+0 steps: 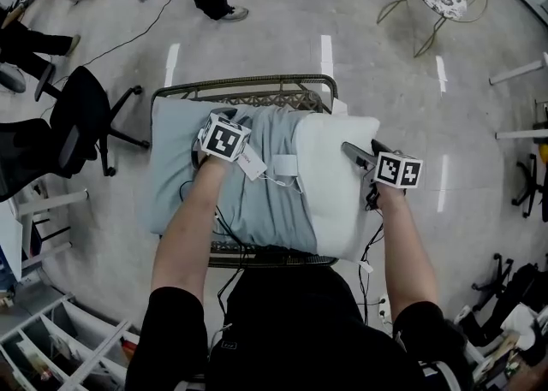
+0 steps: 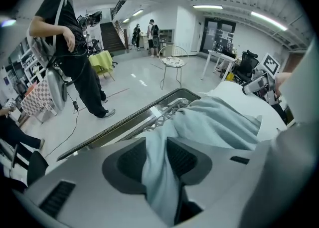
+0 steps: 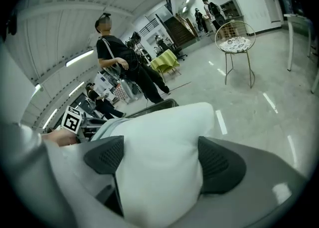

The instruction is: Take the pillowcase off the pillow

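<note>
Pillowcase (image 1: 257, 197) lies bunched over the left half of the pillow (image 1: 338, 180) on the wire bench (image 1: 248, 83). A fold of it sits between my half-parted left tongs (image 2: 158, 159), while the right tongs (image 3: 159, 159) gape wide astride the bare white end. I'd clamp both firmly, then pull apart level, since the trailing cables (image 1: 224, 231) could snag.

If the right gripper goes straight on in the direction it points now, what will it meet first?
The bare white pillow: it lies between the parted jaws of the right gripper, which would probably only push deeper into it.
</note>
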{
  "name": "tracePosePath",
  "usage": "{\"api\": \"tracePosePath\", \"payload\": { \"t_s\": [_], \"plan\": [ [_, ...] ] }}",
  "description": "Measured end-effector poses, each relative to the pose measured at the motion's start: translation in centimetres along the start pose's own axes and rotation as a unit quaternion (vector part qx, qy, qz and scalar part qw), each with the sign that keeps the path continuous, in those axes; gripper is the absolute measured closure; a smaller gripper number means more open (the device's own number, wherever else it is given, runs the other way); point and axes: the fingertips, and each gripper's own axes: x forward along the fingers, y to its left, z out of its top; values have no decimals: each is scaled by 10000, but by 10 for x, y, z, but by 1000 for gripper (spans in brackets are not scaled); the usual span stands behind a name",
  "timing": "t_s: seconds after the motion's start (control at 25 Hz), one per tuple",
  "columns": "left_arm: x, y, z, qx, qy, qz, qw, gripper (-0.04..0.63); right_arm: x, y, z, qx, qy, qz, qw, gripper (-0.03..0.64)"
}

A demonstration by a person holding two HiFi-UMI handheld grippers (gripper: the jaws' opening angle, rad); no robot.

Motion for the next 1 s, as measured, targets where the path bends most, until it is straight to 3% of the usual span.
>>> {"api": "tracePosePath", "payload": {
  "t_s": [0.08, 0.16, 0.32, 0.4, 0.52, 0.68, 1.0],
  "plan": [
    [-1, 7, -2, 207, 79, 134, 9997, 544, 12, 2, -4, -34, 136, -220, 9997, 147],
    [-2, 10, -7, 429, 132, 195, 9988, 581, 16, 4, -6, -162, 226, -382, 9989, 185],
    [-7, 14, -12, 799, 248, 294, 9961, 588, 11, 15, -1, -463, 165, -320, 9983, 331],
    [-16, 25, -15, 674, 225, 316, 9970, 589, 5, 17, 3, -360, 89, -153, 9992, 370],
    [-33, 42, -21, 381, 104, 209, 9990, 589, 0, 19, 9, -147, 26, 144, 9998, 403],
    [-45, 51, -23, 632, 129, 324, 9974, 589, -9, 20, 19, -25, -57, 265, 9996, 427],
    [-64, 85, -41, 598, 207, 476, 9969, 589, -17, 20, 25, -219, 1, 259, 9994, 483]
  ]
}}
